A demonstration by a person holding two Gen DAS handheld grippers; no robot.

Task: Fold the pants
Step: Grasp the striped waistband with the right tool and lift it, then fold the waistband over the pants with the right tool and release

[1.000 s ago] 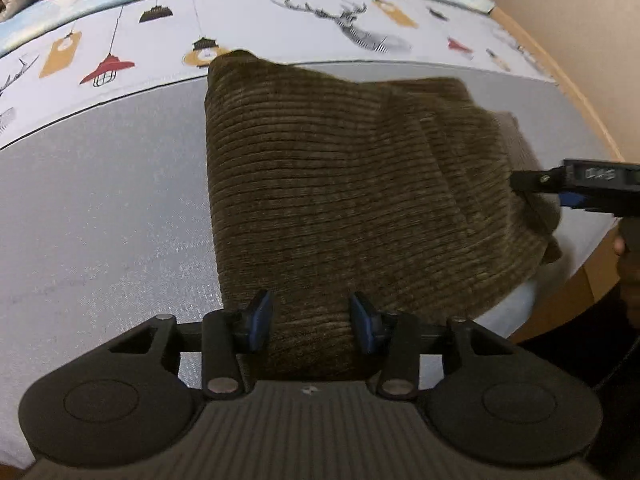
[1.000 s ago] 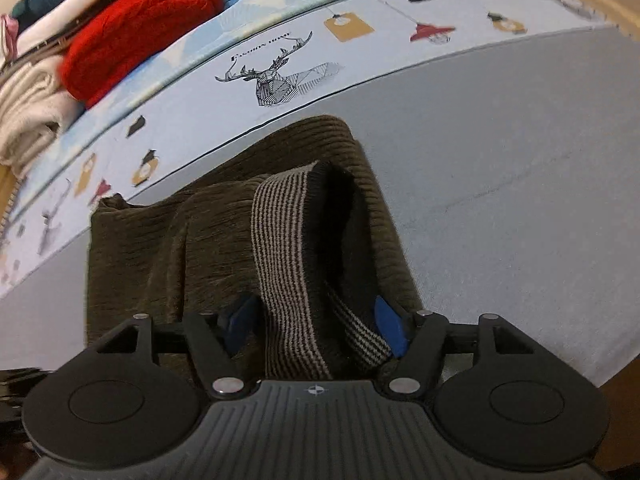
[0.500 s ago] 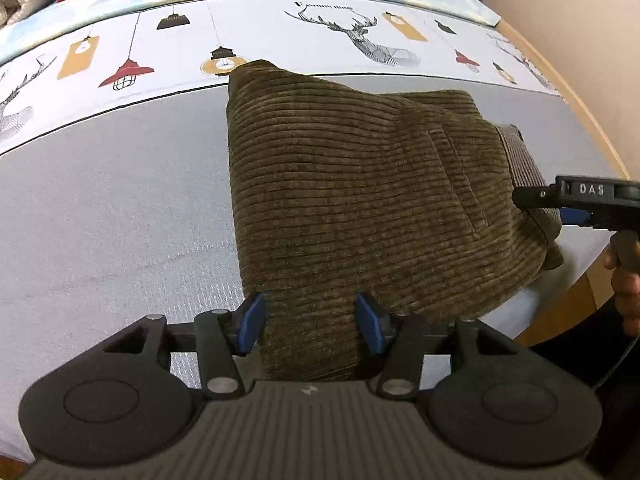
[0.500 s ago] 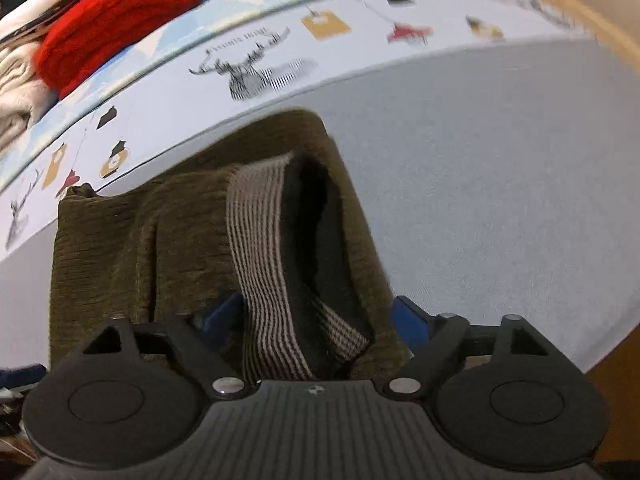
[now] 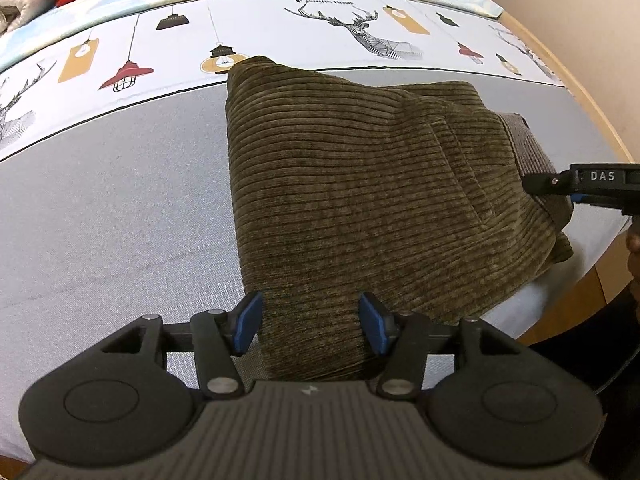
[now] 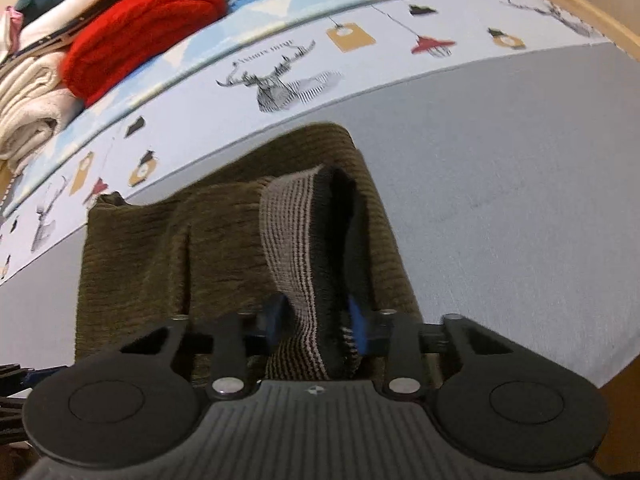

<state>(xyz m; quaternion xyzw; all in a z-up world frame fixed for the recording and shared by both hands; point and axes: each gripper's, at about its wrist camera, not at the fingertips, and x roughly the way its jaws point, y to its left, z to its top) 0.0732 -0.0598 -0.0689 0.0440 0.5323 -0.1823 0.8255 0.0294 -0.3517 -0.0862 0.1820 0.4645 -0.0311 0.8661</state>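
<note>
Your folded pants [image 5: 360,184] lie mid-bed [image 5: 100,220], soft, thick corduroy, likely floppy. Your left gripper [image 5: 310,322] gapes astride their 6 o'clock edge. Your right gripper [image 6: 316,320], just closing, seems clamped on the waistband [image 6: 296,232]; grip there.

The near end of the pants [image 5: 360,208] hides under the gripper body at 6 o'clock; the red cloth [image 6: 140,28] looks blurry.
</note>
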